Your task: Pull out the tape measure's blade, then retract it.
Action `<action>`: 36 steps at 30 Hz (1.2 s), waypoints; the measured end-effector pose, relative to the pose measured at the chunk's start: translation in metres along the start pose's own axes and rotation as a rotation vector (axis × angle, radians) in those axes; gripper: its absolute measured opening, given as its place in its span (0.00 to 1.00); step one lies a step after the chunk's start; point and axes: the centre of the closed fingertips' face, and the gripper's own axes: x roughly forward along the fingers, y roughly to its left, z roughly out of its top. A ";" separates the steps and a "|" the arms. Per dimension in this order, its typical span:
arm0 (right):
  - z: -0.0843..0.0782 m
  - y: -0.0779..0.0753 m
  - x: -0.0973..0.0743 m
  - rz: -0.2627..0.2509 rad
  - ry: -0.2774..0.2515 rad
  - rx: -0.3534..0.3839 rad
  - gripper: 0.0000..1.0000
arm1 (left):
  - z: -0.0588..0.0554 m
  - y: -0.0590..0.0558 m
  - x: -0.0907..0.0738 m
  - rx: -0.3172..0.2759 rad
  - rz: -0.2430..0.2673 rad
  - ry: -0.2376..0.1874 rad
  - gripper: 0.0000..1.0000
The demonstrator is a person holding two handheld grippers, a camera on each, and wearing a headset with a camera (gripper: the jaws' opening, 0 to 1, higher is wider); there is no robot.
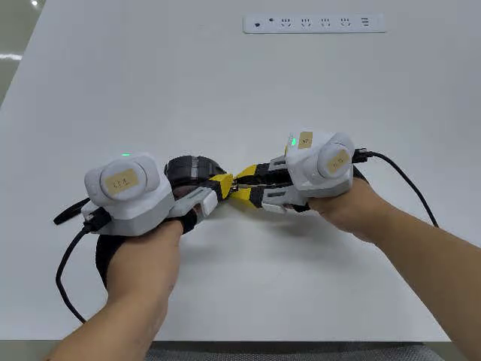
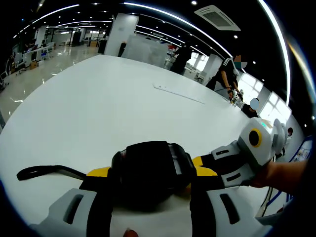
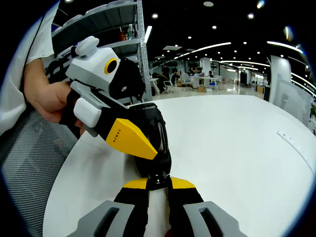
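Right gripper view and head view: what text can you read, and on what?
Print on the yellow finger of the left gripper: too blurred to read.
The tan stickers on it and on the right gripper: too small to read.
The power strip markings: too small to read.

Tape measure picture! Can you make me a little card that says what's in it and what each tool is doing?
Thing: black tape measure
Where: low over the white table, between the two tools
Left tool: shut around the tape measure's body
Right tool: shut on its front end, where the blade comes out
Blade: none visibly pulled out yet
Strap: black, lying on the table beside the left tool
Far off: power strip near the table's far edge
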 end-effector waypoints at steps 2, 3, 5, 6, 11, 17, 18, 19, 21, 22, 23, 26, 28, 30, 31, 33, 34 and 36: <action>0.000 0.000 0.000 -0.004 0.003 0.002 0.13 | 0.000 0.000 0.000 -0.001 0.000 -0.006 0.60; -0.001 0.000 0.000 -0.005 0.006 0.003 0.13 | 0.000 -0.001 0.000 0.000 -0.002 -0.008 0.60; -0.002 0.000 0.000 -0.010 0.014 0.005 0.14 | 0.000 -0.001 0.000 0.004 -0.002 -0.010 0.60; -0.002 -0.001 0.000 -0.014 0.015 0.006 0.15 | 0.000 -0.002 0.000 0.006 -0.003 -0.007 0.60; -0.001 -0.002 -0.002 -0.019 0.017 0.021 0.20 | 0.000 -0.002 0.000 0.001 -0.010 0.002 0.61; -0.001 -0.004 -0.002 -0.023 0.022 0.023 0.23 | 0.000 -0.002 0.000 0.000 -0.013 -0.001 0.61; -0.001 -0.004 -0.003 -0.023 0.021 0.025 0.23 | 0.000 -0.002 0.000 0.003 -0.013 -0.001 0.61; 0.000 -0.004 -0.003 -0.026 0.019 0.027 0.24 | 0.000 -0.002 0.000 0.004 -0.013 -0.002 0.61; 0.001 -0.003 -0.005 -0.027 0.016 0.030 0.25 | 0.000 -0.002 -0.001 0.006 -0.015 -0.005 0.60; 0.002 -0.003 -0.006 -0.030 0.017 0.028 0.25 | 0.001 -0.002 -0.002 0.009 -0.018 -0.009 0.60; 0.003 -0.002 -0.007 -0.030 0.017 0.028 0.26 | 0.002 -0.002 -0.004 0.014 -0.022 -0.015 0.60; 0.004 0.000 -0.010 -0.044 0.016 0.029 0.29 | 0.002 -0.001 -0.007 0.017 -0.033 -0.020 0.61; 0.003 0.000 -0.011 -0.056 0.018 0.026 0.31 | 0.003 -0.002 -0.010 0.028 -0.040 -0.027 0.62; 0.003 0.000 -0.014 -0.068 0.013 0.038 0.32 | 0.003 -0.001 -0.013 0.038 -0.044 -0.032 0.63; 0.003 0.000 -0.015 -0.071 0.013 0.042 0.33 | 0.003 -0.001 -0.014 0.039 -0.047 -0.031 0.63; 0.003 0.002 -0.017 -0.081 0.009 0.052 0.35 | 0.002 0.000 -0.017 0.056 -0.049 -0.030 0.63; 0.003 0.004 -0.018 -0.082 0.006 0.055 0.35 | 0.002 0.001 -0.018 0.058 -0.050 -0.029 0.63; 0.002 0.005 -0.021 -0.096 0.008 0.055 0.37 | 0.002 0.004 -0.021 0.066 -0.053 -0.030 0.64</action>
